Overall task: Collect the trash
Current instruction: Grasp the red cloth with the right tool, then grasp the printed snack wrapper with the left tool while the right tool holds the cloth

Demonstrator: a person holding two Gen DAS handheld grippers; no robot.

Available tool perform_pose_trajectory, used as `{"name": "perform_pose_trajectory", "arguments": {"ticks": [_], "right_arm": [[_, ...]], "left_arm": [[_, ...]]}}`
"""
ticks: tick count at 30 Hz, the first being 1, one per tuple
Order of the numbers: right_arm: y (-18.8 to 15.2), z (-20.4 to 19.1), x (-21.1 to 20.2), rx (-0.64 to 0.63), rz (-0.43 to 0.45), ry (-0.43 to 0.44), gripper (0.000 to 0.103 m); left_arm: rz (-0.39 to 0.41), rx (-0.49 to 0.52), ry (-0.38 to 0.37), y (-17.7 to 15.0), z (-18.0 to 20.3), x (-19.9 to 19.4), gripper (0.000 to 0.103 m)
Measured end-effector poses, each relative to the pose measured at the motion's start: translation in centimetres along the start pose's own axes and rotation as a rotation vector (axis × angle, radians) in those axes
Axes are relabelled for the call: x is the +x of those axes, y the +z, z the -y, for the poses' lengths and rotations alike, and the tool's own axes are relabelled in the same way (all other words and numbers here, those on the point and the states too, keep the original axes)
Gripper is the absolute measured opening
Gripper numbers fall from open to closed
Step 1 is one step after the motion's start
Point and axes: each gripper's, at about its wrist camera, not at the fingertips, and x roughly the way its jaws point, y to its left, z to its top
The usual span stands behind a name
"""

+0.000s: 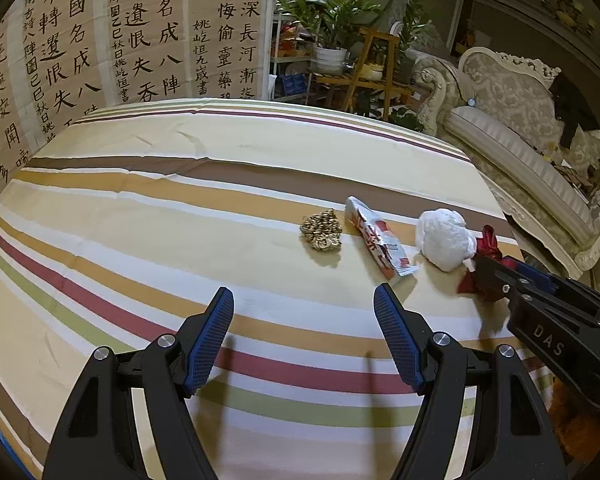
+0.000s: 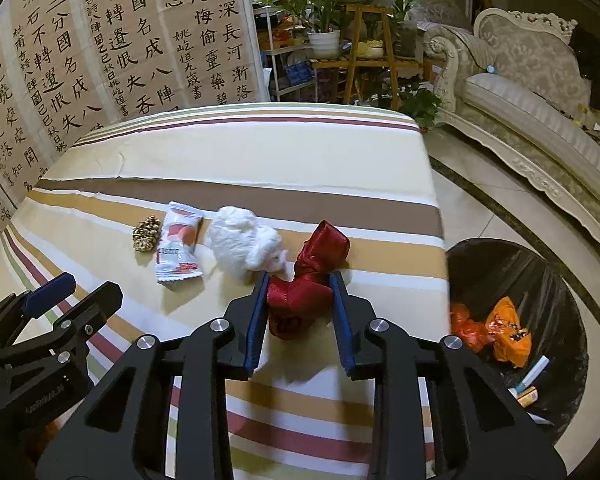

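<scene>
The red ribbon (image 2: 314,276), a crumpled satin knot, lay on the striped tablecloth (image 2: 260,152) near the table's right edge, just beside the white tissue wad (image 2: 244,244). The right gripper (image 2: 300,312) had its blue pads against both flanks of the ribbon's lower folds, so it was judged to be clenched on the ribbon, which rested on the cloth, not yet lifted. The material appeared light, soft and compressible, with a slick sheen; a grip across the bunched knot was judged more secure than one on a loose loop, which could slide out. The left gripper (image 1: 304,340) hovered over bare cloth with jaws released and nothing between them. The remaining items, a snack wrapper (image 2: 179,240) and a small gold scrap (image 2: 145,234), lay in a row to the left, well clear of the ribbon. The black-lined trash bin (image 2: 516,280) stood on the floor just beyond the table's right edge, already containing orange wrappers. The route from ribbon to bin looked open, the edge being the only obstruction.
</scene>
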Motion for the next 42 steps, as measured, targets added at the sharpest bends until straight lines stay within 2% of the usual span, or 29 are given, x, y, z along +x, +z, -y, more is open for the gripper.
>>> {"name": "perform_pose_trajectory", "arguments": {"ticks": [3, 5, 7, 12, 14, 27, 32, 34, 36, 37, 39, 40, 42], "right_arm": [[-0.2, 0.9, 0.1, 0.012, -0.012, 0.003, 0.031], [-0.3, 1.4, 0.3, 0.035, -0.016, 0.01, 0.046], [-0.4, 1.5, 0.4, 0.046, -0.021, 0.014, 0.05], [-0.5, 1.5, 0.6, 0.042, -0.026, 0.024, 0.048], [-0.5, 1.5, 0.5, 0.041, -0.025, 0.031, 0.033], [-0.6, 2.6, 0.4, 0.055, -0.014, 0.054, 0.031], [-0.5, 2.7, 0.6, 0.055, -0.016, 0.071, 0.031], [-0.5, 2.7, 0.6, 0.053, -0.018, 0.077, 0.031], [-0.6, 2.8, 0.6, 0.052, -0.019, 0.082, 0.031], [-0.6, 2.8, 0.6, 0.052, -0.019, 0.084, 0.031], [-0.6, 2.8, 0.6, 0.051, -0.017, 0.086, 0.031], [-0.7, 2.9, 0.5, 0.05, -0.017, 0.086, 0.031], [-0.7, 2.9, 0.4, 0.052, -0.013, 0.084, 0.031]], "left_arm": [[-0.004, 0.002, -0.001, 0.1, 0.2, 0.2, 0.07], [-0.006, 0.004, 0.0, 0.2, 0.4, 0.3, 0.07], [-0.008, 0.004, -0.003, 0.2, 0.5, 0.3, 0.07], [-0.006, 0.018, -0.012, 0.4, 1.1, 0.3, 0.07], [-0.006, 0.022, -0.016, 0.6, 1.4, 0.3, 0.07], [-0.02, 0.04, -0.024, 1.9, 3.3, 2.3, 0.07], [-0.044, 0.058, -0.022, 2.1, 4.1, 3.3, 0.055], [-0.054, 0.06, -0.029, 2.0, 4.2, 3.6, 0.043], [-0.054, 0.07, -0.026, 1.9, 4.4, 3.6, 0.035], [-0.05, 0.08, -0.025, 1.8, 4.6, 3.6, 0.025], [-0.049, 0.085, -0.038, 1.7, 4.7, 3.5, 0.021], [-0.048, 0.084, -0.046, 1.5, 4.6, 3.5, 0.016], [-0.045, 0.09, -0.05, 1.2, 4.6, 3.3, 0.014]]}}
